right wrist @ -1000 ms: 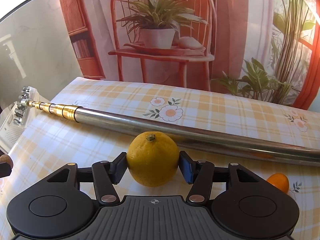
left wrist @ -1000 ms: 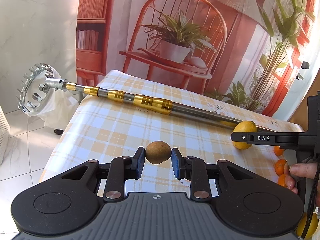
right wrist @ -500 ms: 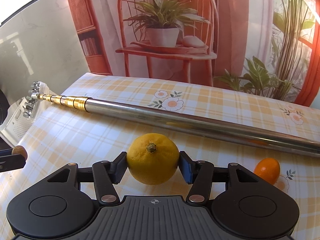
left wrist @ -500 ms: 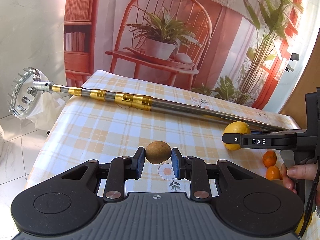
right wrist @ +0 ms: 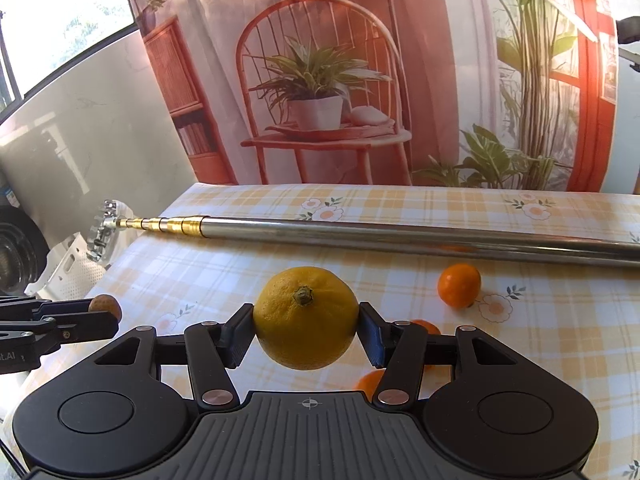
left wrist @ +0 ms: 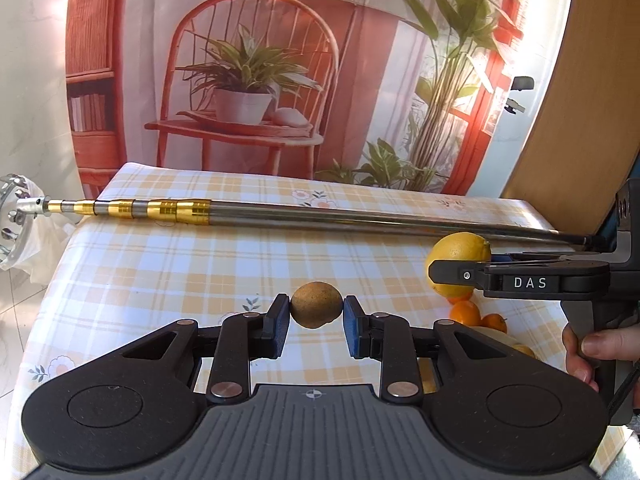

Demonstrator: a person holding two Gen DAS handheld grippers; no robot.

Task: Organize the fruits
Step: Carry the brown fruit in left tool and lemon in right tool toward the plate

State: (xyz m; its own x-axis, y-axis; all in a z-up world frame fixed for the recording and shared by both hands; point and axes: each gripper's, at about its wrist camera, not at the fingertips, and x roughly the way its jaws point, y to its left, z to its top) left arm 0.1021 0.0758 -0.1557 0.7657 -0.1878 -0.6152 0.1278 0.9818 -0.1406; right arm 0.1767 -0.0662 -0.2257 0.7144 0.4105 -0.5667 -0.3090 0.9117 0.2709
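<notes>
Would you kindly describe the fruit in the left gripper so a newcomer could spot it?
Over the yellow checked tablecloth, nearer than the long telescopic pole, the left gripper pinches a small fruit. It is dull, rough brown, unlike the yellow lemon and orange tangerines.

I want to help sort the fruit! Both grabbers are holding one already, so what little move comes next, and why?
Probably lower the right gripper and set its lemon on the tablecloth near the small oranges. Both grippers are full, the left gripper clamping a brown fruit, and no bowl or basket shows.
</notes>
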